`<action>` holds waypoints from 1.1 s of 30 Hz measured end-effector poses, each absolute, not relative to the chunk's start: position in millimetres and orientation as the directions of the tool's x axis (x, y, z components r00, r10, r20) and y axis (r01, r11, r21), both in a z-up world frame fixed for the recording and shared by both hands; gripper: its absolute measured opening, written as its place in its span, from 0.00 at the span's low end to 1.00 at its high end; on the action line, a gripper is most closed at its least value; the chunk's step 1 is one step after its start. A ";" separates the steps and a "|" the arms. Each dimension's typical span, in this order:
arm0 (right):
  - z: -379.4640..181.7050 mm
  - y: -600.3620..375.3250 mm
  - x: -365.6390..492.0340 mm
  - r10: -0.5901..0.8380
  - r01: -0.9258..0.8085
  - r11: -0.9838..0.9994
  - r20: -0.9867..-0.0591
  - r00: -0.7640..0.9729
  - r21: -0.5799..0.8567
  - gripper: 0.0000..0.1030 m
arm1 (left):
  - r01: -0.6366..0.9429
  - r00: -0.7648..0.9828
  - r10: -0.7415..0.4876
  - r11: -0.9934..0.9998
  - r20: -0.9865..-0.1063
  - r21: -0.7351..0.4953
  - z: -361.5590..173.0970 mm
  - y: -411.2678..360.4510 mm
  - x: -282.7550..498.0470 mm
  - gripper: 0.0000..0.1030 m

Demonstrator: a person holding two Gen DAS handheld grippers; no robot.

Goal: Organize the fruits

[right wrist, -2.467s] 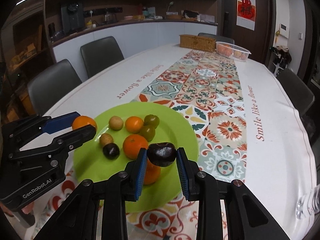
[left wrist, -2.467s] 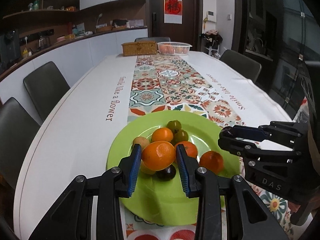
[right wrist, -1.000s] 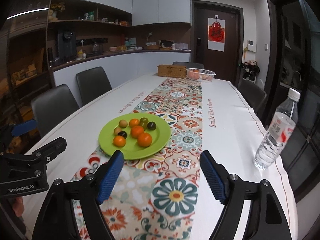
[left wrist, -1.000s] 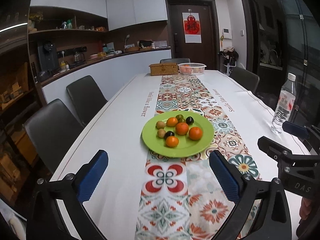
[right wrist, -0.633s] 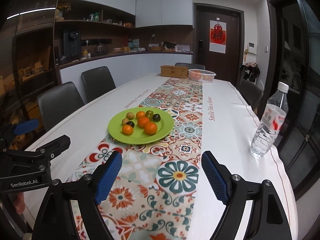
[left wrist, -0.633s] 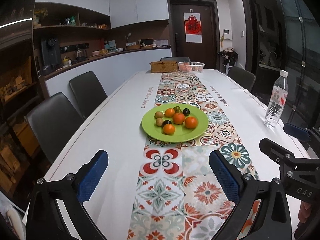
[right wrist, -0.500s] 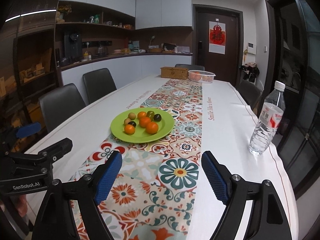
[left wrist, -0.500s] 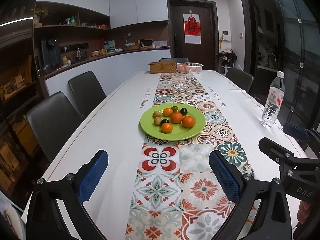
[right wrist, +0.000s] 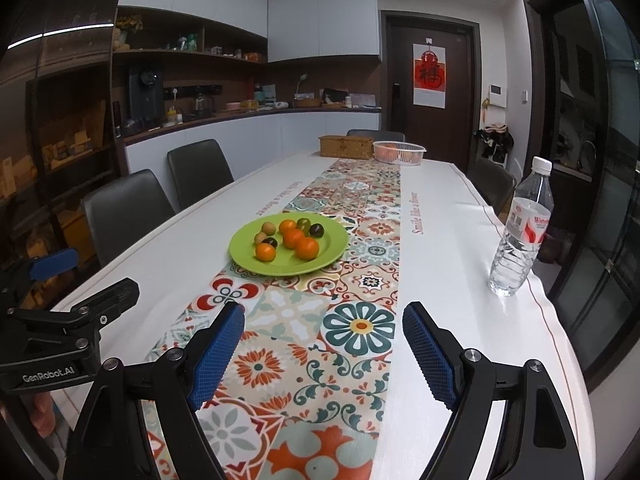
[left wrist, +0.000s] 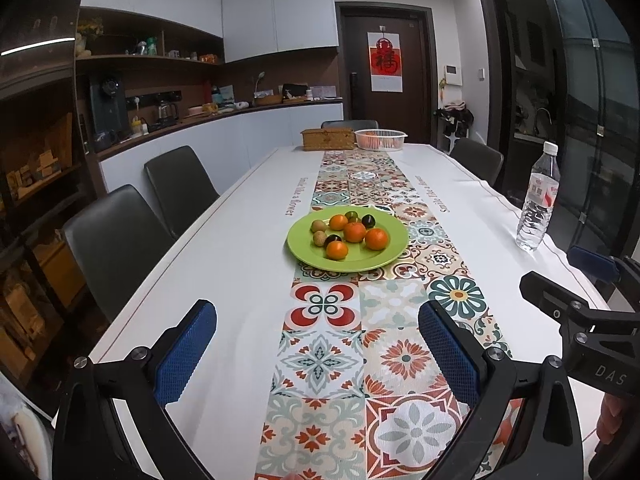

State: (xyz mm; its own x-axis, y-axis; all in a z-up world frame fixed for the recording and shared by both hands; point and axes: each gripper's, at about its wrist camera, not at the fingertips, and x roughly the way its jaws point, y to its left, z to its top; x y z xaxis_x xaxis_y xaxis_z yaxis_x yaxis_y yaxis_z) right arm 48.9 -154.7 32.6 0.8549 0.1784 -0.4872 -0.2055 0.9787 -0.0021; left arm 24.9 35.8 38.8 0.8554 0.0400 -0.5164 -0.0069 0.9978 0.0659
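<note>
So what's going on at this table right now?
A person holds two grippers, both open and empty, back from the green plate. The left gripper and right gripper hover over the patterned runner. The fruits all sit on the plate; a water bottle stands to the right.

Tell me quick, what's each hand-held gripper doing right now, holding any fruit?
Left hand-held gripper: open, holding nothing.
Right hand-held gripper: open, holding nothing.
All the fruit sits on the green plate.

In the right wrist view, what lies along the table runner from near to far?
Right gripper → green plate of fruit → wicker box and white basket at the far end.
</note>
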 end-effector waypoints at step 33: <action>34.1 -153.3 38.6 0.177 -0.203 0.979 -0.485 0.857 -0.002 0.80 | -0.017 0.871 0.057 0.996 -0.488 0.087 43.5 32.4 15.0 1.00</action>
